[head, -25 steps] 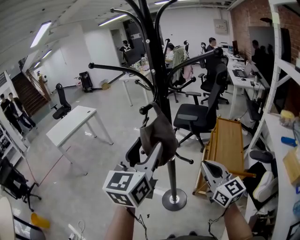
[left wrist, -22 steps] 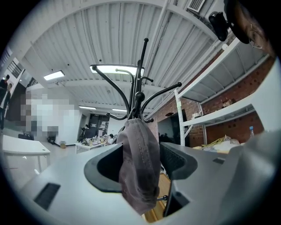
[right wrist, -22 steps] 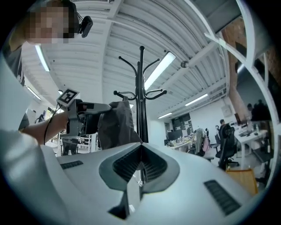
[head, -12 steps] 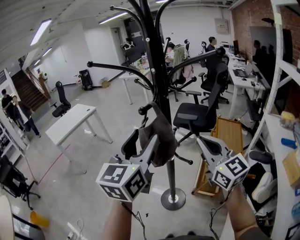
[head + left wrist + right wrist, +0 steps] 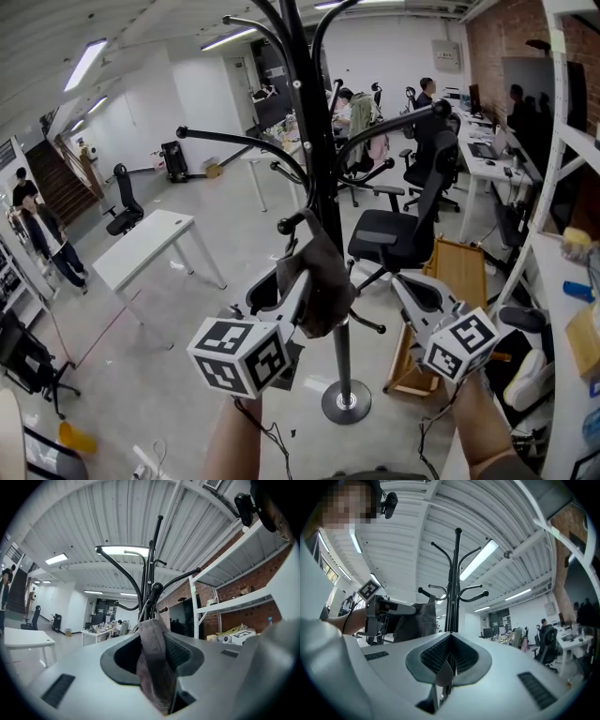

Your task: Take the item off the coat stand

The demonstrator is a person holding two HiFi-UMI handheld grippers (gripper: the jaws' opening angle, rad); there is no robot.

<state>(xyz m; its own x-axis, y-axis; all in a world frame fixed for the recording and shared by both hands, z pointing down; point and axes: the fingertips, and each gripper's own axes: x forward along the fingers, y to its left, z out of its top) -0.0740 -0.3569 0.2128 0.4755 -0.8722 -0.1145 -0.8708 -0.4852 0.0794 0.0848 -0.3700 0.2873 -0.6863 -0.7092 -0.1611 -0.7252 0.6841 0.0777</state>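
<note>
L gripper [image 5: 295, 286] jaws just closing, clamped on grey cloth [image 5: 323, 272] at coat stand [image 5: 344, 356]; R gripper [image 5: 405, 286] jaws together, clear.

Indoor, bright, even. Light comes from ceiling strip lights [image 5: 80, 66] at 10 o'clock in head view. In left gripper view one long strip [image 5: 123, 552] glares white behind the coat stand [image 5: 149, 573], which reads as a black silhouette. Floor [image 5: 141, 394] pale, shadows faint and soft. Both gripper views fisheye: black corners, lines bowed toward the rim. Item [image 5: 152, 667] close to lens, soft, out of focus. Mosaic patch at 11 o'clock in right gripper view. Head view sharp, edges curved.
</note>
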